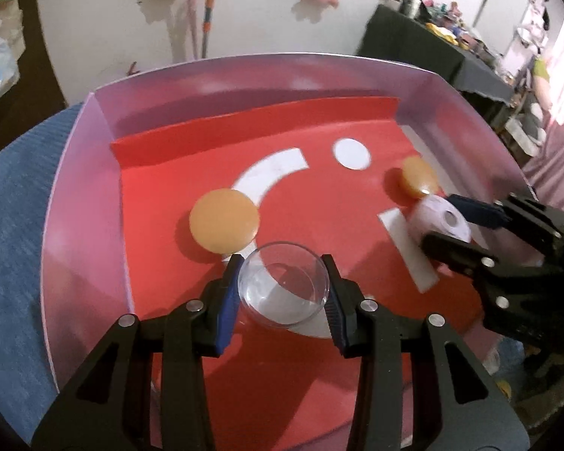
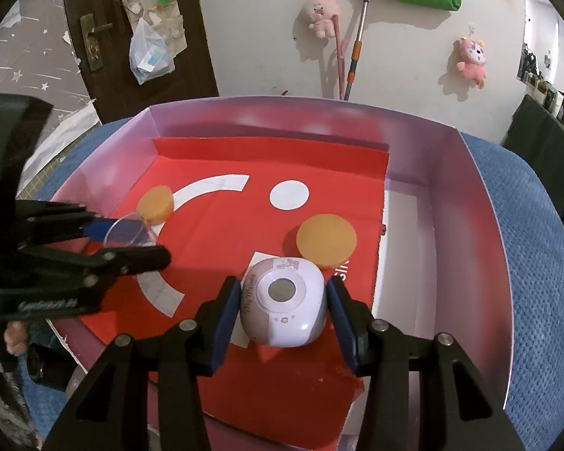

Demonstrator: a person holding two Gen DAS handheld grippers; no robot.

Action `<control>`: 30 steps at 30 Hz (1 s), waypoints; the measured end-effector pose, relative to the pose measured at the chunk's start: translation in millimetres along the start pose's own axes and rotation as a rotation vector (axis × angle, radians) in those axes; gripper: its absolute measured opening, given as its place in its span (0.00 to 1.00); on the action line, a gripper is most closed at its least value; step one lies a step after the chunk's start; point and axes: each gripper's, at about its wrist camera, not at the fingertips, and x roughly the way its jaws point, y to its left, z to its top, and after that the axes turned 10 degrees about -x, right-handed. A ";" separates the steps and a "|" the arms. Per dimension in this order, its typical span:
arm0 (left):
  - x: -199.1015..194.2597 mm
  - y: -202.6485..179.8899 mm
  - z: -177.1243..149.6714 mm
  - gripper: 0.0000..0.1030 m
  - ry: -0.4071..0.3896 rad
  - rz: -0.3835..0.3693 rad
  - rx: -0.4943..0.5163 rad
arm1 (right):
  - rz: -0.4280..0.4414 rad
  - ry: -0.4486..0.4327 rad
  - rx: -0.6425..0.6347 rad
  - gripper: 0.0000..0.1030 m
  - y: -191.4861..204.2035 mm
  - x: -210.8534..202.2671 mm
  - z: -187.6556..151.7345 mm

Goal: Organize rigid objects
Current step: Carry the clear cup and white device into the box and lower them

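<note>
Inside, a shallow pink box (image 2: 466, 195) sits on a blue cloth (image 2: 537, 263), its floor lined with a red sheet (image 2: 222, 248) printed with white shapes: a curved band, a round dot and a bar. Near the front of the box, the left gripper (image 1: 282, 293) has its blue pads pressed to either side of a clear plastic cup (image 1: 284, 287), so it is clamped on the cup; in the right wrist view the cup appears tilted and lifted off the sheet at the left side of the box. Just beyond the cup to the left lies a flat orange disc (image 1: 223, 221) on the sheet, at the far end of the white curved band. To the right, the right gripper (image 2: 284, 308) straddles a small white and lilac toy camera (image 2: 282, 302) with a round lens on top. Its left pad touches the camera's side, while a thin gap shows at the right pad, so I cannot tell whether the grip is firm. The camera rests on the white bar in the near right part of the sheet. A second orange disc (image 2: 326, 240) lies just behind the camera, touching or nearly touching it. Beyond the box, pink plush toys (image 2: 319, 13) hang on a pale wall.
</note>
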 end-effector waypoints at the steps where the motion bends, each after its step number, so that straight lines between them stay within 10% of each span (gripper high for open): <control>1: 0.2 -0.3 0.4 0.37 -0.013 0.007 0.001 | -0.003 0.000 -0.001 0.49 0.3 0.2 0.1; 30: -1.2 -10.9 -0.5 0.47 -0.041 0.080 0.037 | -0.013 -0.005 0.011 0.49 -0.6 3.5 0.1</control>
